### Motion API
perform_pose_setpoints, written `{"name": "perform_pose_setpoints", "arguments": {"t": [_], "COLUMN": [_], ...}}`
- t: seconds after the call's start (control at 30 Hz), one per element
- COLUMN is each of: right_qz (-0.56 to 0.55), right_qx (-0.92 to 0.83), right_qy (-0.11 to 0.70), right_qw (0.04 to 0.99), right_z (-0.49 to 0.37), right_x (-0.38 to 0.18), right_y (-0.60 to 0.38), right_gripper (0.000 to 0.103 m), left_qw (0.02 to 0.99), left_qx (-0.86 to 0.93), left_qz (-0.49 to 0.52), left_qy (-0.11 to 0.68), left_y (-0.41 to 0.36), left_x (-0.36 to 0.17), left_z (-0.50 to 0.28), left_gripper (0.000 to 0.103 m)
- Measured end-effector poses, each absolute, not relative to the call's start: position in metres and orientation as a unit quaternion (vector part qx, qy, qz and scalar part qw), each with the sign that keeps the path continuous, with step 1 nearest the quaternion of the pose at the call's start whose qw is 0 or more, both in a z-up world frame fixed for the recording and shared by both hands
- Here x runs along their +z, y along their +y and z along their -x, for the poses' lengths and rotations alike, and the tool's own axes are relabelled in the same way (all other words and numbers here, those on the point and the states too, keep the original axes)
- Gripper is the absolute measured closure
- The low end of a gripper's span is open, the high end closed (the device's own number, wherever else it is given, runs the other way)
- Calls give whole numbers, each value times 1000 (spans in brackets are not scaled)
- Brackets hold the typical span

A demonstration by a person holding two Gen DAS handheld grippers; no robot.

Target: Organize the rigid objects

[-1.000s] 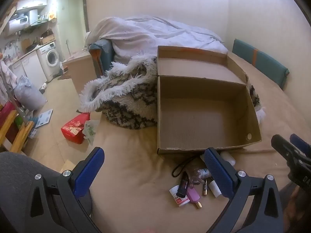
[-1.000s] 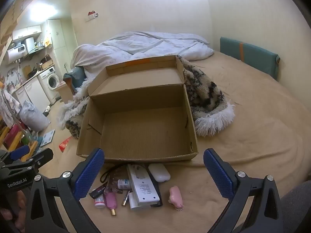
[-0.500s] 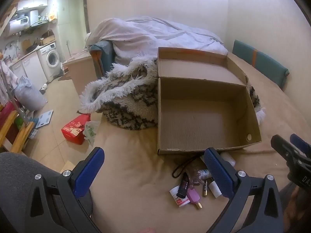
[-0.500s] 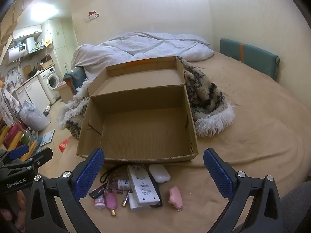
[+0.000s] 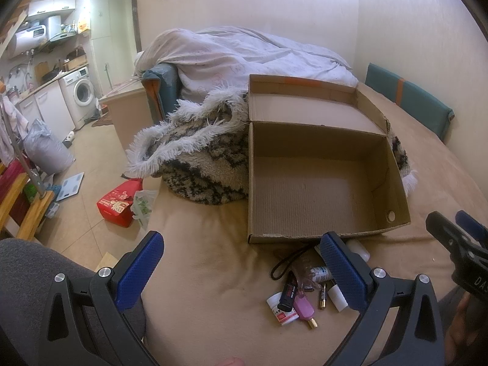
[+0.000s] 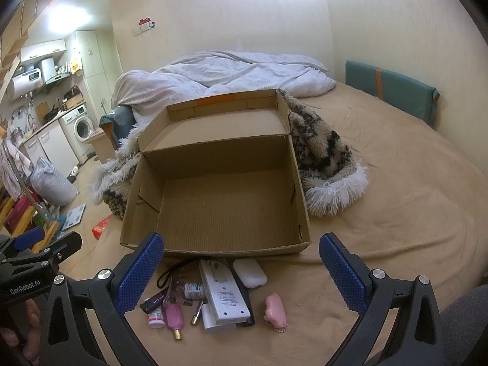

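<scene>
An empty cardboard box [image 6: 225, 207] [image 5: 311, 183] lies open on the tan bed, lid flap up behind it. Small items cluster at its near edge: a white remote [image 6: 224, 294], a white case [image 6: 249, 276], a pink clip [image 6: 275, 308], a pink bottle [image 6: 174, 317] [image 5: 303, 308], a white pill bottle [image 6: 156, 315], a battery [image 6: 196, 308], a black stick with a cord [image 5: 288, 289]. My right gripper [image 6: 241, 273] is open above the cluster, holding nothing. My left gripper [image 5: 242, 274] is open, left of the items, holding nothing.
A shaggy black-and-white blanket [image 6: 323, 158] wraps behind and beside the box. A white duvet [image 6: 225, 73] is piled at the bed's head. A green cushion [image 6: 393, 93] leans on the right wall. The bed edge drops left to a floor with a red bag [image 5: 117, 204].
Both views shift only slightly. The box and small items have not moved, and both grippers stay open.
</scene>
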State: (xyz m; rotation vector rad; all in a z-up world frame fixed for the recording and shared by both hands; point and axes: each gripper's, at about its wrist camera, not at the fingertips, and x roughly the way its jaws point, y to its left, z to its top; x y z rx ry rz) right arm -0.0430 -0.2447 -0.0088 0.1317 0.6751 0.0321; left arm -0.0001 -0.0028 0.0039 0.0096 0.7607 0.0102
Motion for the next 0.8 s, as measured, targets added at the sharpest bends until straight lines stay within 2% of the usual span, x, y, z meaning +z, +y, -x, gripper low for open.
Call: {"name": "perform_pose_setpoints", "arguments": {"t": [0.8], "right_qz": [-64], "right_qx": [16], "right_qy": [330], "right_qw": [942], "right_z": [43], "right_x": [-9], "right_y": [-245], "right_gripper": [0], "left_qw": [929], "left_qx": [6], "left_qz": [-3], "left_qy": [369], "left_y": [4], "left_x": [14], "left_z": [3], "left_gripper": [1]}}
